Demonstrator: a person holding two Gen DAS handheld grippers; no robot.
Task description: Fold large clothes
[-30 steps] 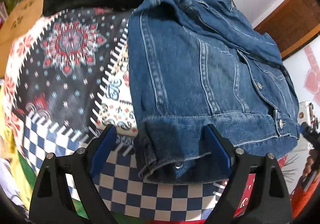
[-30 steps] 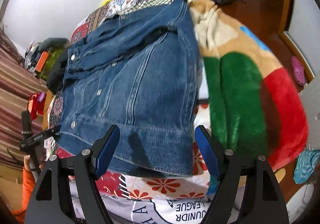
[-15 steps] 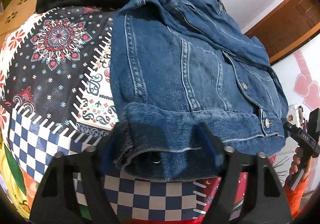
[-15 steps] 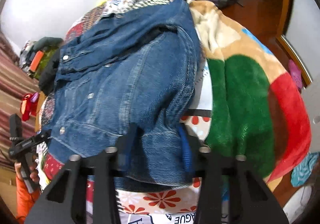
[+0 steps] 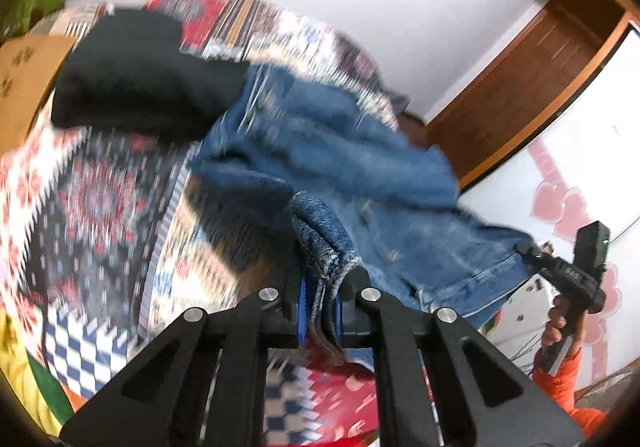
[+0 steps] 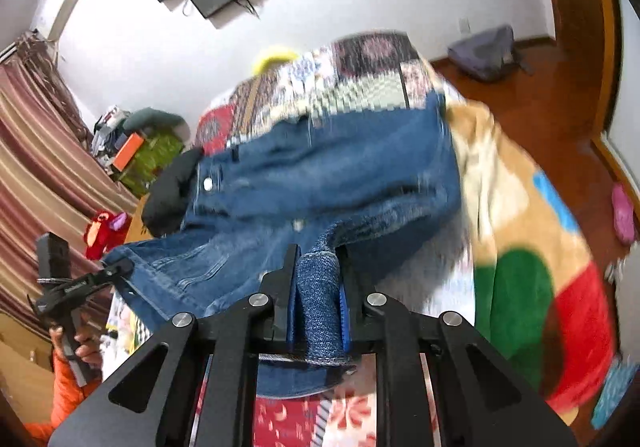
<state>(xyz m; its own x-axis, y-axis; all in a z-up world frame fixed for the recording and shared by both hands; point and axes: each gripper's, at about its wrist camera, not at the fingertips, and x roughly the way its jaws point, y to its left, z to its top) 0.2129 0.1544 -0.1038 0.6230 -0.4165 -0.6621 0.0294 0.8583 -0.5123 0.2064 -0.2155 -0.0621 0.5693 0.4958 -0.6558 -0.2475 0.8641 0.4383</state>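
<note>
Here both claws, left claw [image 5: 320, 311] and right claw [image 6: 318, 311], clamp the denim jacket [image 5: 360, 167].

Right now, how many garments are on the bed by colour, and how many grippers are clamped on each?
Blue denim jacket: 1, clamped by 2 grippers, left gripper and right gripper
Black garment: 1, clamped by 0
Total: 2 garments

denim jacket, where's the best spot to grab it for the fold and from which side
Grip the thick hem band of the denim jacket at its two bottom corners, coming from the near edge of the bed. The hem faces that edge and is stiff enough to pinch. Both hand-held grippers do just this: the left is shut on one corner, and the right, closing, pinches the other.
</note>
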